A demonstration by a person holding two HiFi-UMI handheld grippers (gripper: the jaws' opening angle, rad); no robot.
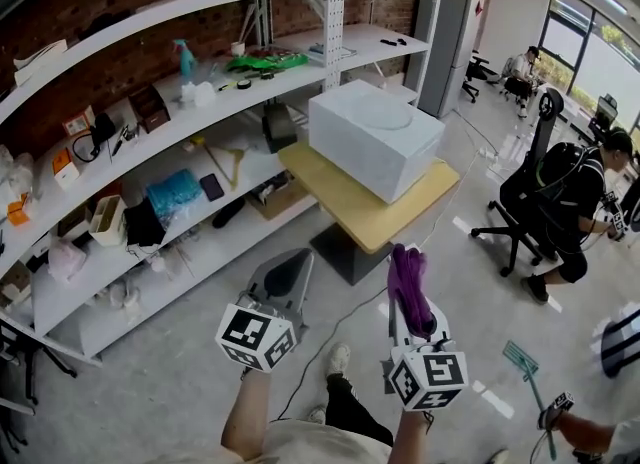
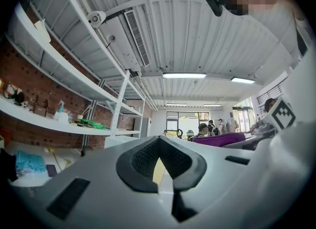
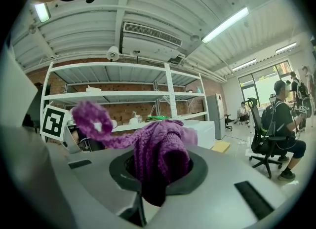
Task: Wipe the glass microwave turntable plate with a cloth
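Long white shelves (image 1: 150, 102) filled the brick wall on the left, and a wooden table (image 1: 400, 214) stood out from them with a white microwave (image 1: 370, 142) on it. A pale round shape on top of the microwave looked like the glass plate (image 1: 385, 112), though it was too faint in the head view to be sure. Both tools were held low over the floor, well apart from the table.

The left gripper (image 2: 158, 161) had its jaws drawn together with nothing between them. The right gripper (image 3: 158, 172) was clamped on a bunched purple cloth (image 3: 148, 144), which spilled out past the jaw tips with a loose loop trailing to one side.

The step in hand seemed to be the approach. To do it well, the cloth probably needed to meet the glass as a soft wad ahead of the jaws, so no hard tip scraped it, while the empty left tool steadied the plate's rim against sliding off the microwave.
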